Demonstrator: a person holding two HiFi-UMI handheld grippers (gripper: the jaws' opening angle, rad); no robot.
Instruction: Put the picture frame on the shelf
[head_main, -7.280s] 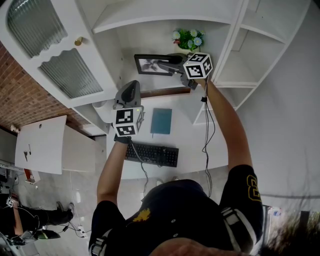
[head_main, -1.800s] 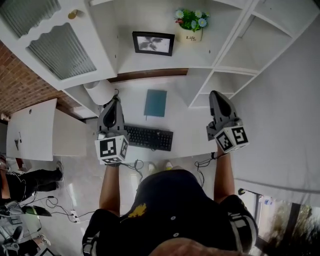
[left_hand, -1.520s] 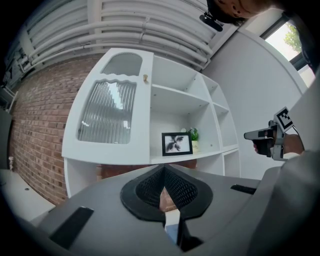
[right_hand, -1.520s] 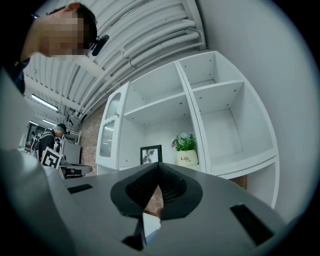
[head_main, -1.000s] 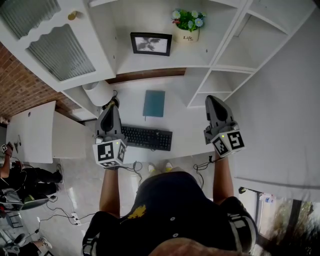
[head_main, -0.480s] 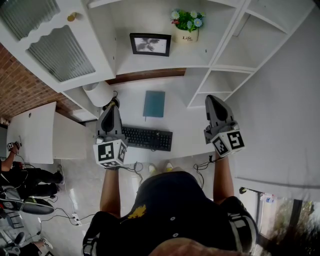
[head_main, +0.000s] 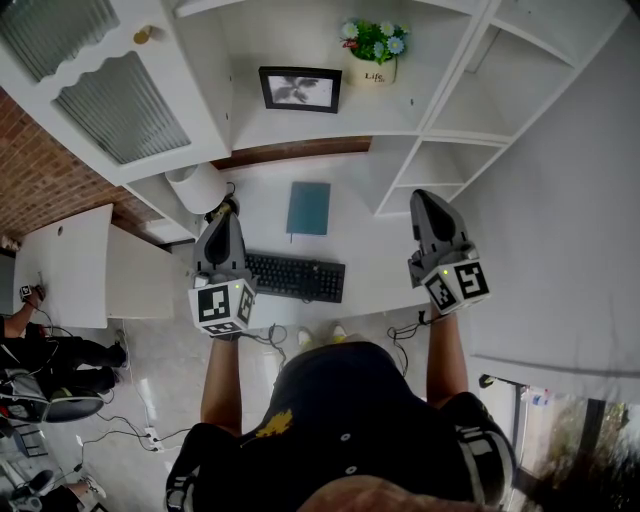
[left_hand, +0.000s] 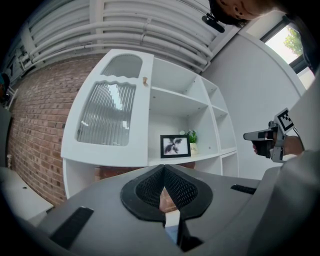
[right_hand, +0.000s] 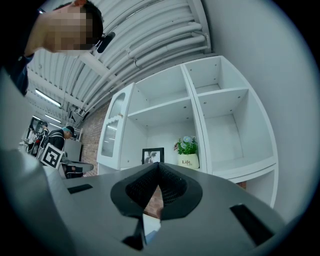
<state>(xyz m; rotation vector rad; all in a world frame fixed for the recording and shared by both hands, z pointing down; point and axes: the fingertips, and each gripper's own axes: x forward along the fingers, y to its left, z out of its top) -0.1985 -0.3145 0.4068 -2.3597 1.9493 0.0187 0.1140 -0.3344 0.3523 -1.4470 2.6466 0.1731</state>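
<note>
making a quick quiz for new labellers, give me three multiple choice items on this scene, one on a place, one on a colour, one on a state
1. The right gripper is:
A. shut, holding nothing
B. open wide
C. shut on a cup

2. The picture frame stands:
A. on the floor
B. on the shelf, beside the flower pot
C. on a chair

3. The book lying on the desk is:
A. red
B. yellow
C. teal

Answers:
1 A: in the right gripper view its jaws meet with nothing between them.
2 B: it stands upright on the shelf next to the pot.
3 C: its cover is blue-green.
</note>
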